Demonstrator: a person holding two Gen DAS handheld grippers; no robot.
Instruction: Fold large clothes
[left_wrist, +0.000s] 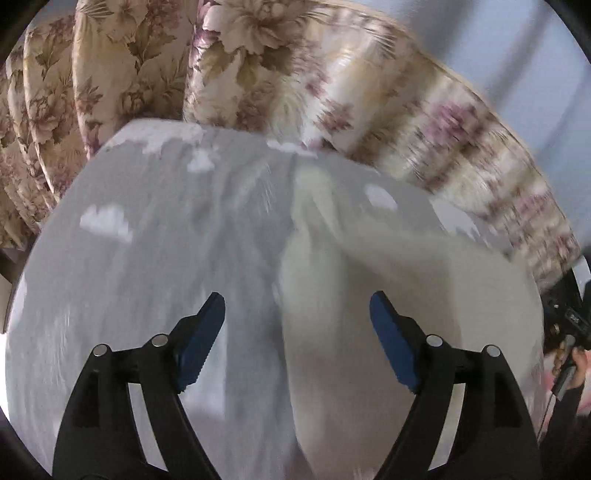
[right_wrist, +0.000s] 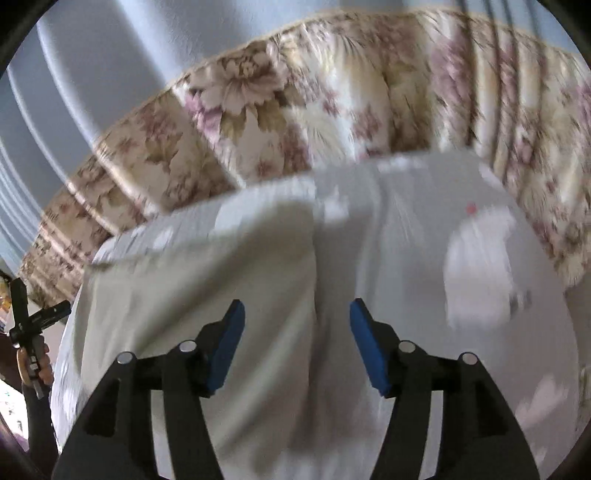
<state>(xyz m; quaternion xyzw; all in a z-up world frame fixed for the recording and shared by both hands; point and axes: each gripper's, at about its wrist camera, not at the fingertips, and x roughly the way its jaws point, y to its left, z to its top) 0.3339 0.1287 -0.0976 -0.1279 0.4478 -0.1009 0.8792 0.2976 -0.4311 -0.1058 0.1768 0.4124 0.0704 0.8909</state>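
A large cream garment (left_wrist: 406, 295) lies blurred on a grey sheet with white cloud prints (left_wrist: 147, 258). In the left wrist view my left gripper (left_wrist: 297, 299) hangs open over the garment's left edge, where a crumpled fold rises toward the sheet's far side. Nothing is pinched between its blue pads (left_wrist: 207, 332). In the right wrist view the garment (right_wrist: 203, 295) fills the left half and the sheet (right_wrist: 406, 258) the right. My right gripper (right_wrist: 297, 306) is open above a long crease along the garment's right edge, holding nothing.
A floral quilted cover (left_wrist: 258, 74) rises behind the sheet, also seen as the floral cover (right_wrist: 295, 110), with a pale blue wall (right_wrist: 92, 74) beyond. A person's hand (right_wrist: 37, 365) holds the other tool at the far left. A white print patch (right_wrist: 480, 273) marks the sheet.
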